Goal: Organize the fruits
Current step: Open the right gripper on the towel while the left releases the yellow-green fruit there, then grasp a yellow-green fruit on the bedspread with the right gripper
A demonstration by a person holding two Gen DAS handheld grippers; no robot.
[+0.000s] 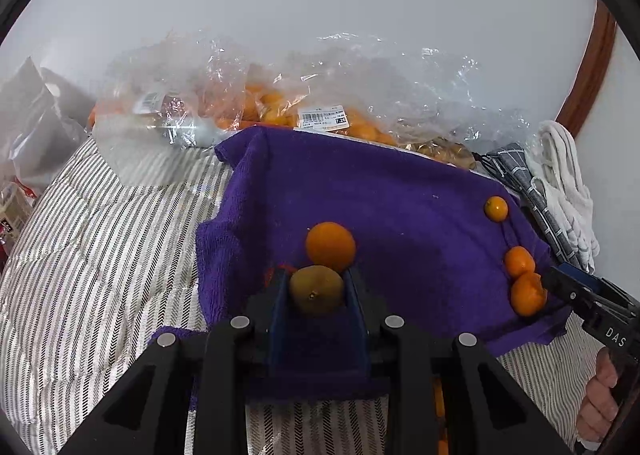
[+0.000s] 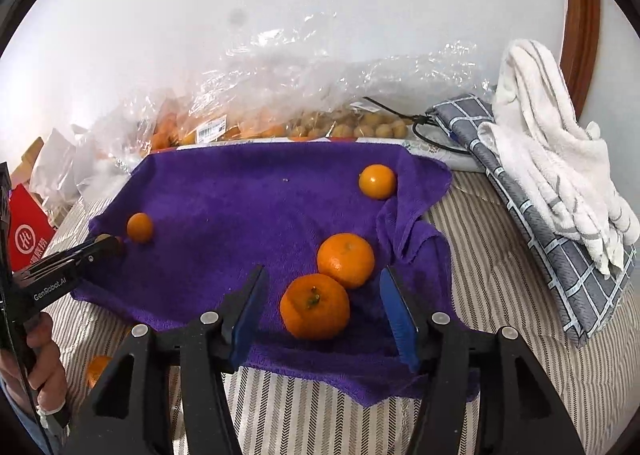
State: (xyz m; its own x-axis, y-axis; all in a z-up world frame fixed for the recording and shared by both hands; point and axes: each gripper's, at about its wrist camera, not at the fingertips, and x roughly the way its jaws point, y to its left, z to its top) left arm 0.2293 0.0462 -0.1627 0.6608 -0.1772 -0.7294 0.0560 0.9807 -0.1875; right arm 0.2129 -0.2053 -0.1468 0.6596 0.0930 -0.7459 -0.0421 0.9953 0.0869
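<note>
A purple towel [image 1: 380,199] [image 2: 240,199] lies on the striped bed. My left gripper [image 1: 316,279] is shut on a greenish-brown mandarin [image 1: 316,291], right behind an orange mandarin [image 1: 330,246]; that orange one also shows in the right wrist view [image 2: 139,227]. My right gripper [image 2: 320,275] is open, its jaws either side of two mandarins, a near one [image 2: 315,306] and a farther one [image 2: 346,260]. A small mandarin [image 2: 377,181] [image 1: 496,208] lies at the towel's far right. The right gripper also shows in the left wrist view [image 1: 560,283], beside two mandarins [image 1: 528,293].
Clear plastic bags of oranges [image 1: 276,107] [image 2: 224,127] and small brown fruits [image 2: 360,125] lie against the white wall. A grey checked cloth [image 2: 540,215] and a white towel [image 2: 552,159] lie at the right. A red packet [image 2: 28,231] is at the left.
</note>
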